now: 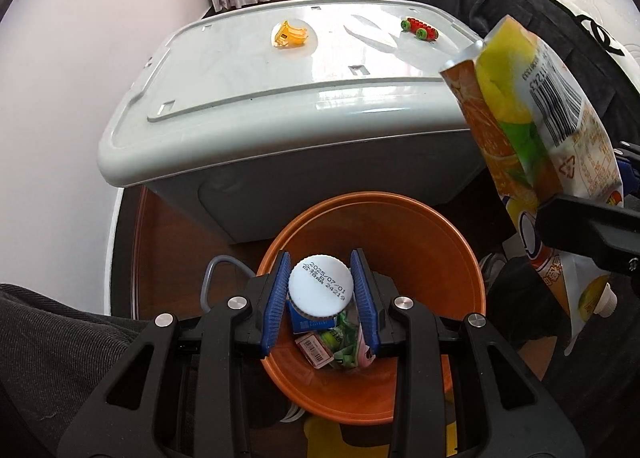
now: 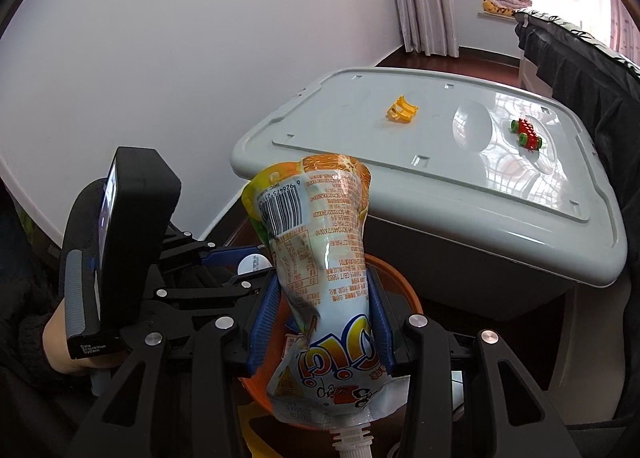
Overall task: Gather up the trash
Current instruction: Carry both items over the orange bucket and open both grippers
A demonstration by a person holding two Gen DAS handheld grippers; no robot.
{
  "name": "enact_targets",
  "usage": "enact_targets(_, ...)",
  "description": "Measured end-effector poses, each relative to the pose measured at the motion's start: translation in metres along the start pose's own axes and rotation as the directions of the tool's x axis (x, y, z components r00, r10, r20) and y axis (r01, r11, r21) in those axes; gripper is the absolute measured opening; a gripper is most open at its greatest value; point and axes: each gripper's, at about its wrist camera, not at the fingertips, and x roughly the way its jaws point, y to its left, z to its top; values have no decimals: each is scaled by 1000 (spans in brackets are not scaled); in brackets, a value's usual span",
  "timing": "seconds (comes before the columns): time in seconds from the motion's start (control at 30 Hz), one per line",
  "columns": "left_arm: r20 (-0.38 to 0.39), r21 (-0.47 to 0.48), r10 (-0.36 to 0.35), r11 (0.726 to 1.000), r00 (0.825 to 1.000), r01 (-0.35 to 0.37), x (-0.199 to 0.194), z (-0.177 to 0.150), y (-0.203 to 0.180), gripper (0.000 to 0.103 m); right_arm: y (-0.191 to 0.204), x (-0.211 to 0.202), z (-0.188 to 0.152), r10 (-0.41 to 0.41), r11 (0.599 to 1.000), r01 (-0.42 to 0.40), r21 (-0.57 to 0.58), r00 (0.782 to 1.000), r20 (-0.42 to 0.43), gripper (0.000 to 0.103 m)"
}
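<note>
From the left wrist view, the left gripper (image 1: 320, 298) hangs directly over the round orange plastic bin (image 1: 440, 258), its blue pads clamped on a small bottle with a white screw cap (image 1: 321, 289); wrappers already lie in the bin's bottom. At two o'clock the crinkled orange-and-yellow juice pouch (image 1: 532, 138) hangs beside the grey plastic storage box (image 1: 248, 90). From the right wrist view, the right gripper (image 2: 324, 310) pinches that pouch at mid-body, jaws partly closed on it, spout at six o'clock, over the bin's rim. The likely risk: both claws crowd one opening, so the long pouch could catch the rim and tip outside, or the claws could knock together.
</note>
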Motion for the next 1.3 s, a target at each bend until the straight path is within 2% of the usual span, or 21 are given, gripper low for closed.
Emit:
enact_targets(0.13,-6,-9,-2,1000,1000,2,-1,1,0,34,-4,-1,3,-5,1000,5,7,1000,7,46)
enact_targets(0.2,-7,-23,3,1000,1000,-3,-1,3,3,60,-6,-1,4,-8,1000,8,13,1000,9,52)
enact_targets(0.27,5,-38,19,999,1000,-19,-3,4,5,68,-7,-2,3,-9,1000,8,18,1000,10,54)
enact_targets(0.4,-2,-44,30,999,1000,-30,-2,4,6,69,-7,-4,4,-7,1000,7,21,1000,16,57)
enact_targets(0.57,-2,-28,32,999,999,-32,-3,4,3,71,-6,-8,7,-20,1000,19,14,999,37,71)
enact_targets(1.03,-4,-19,32,999,999,-32,-1,8,2,72,-34,-9,27,-72,996,68,55,994,77,71)
enact_targets(1.3,-6,-25,28,999,1000,-28,8,22,6,72,-59,-3,42,-114,990,106,90,989,90,71)
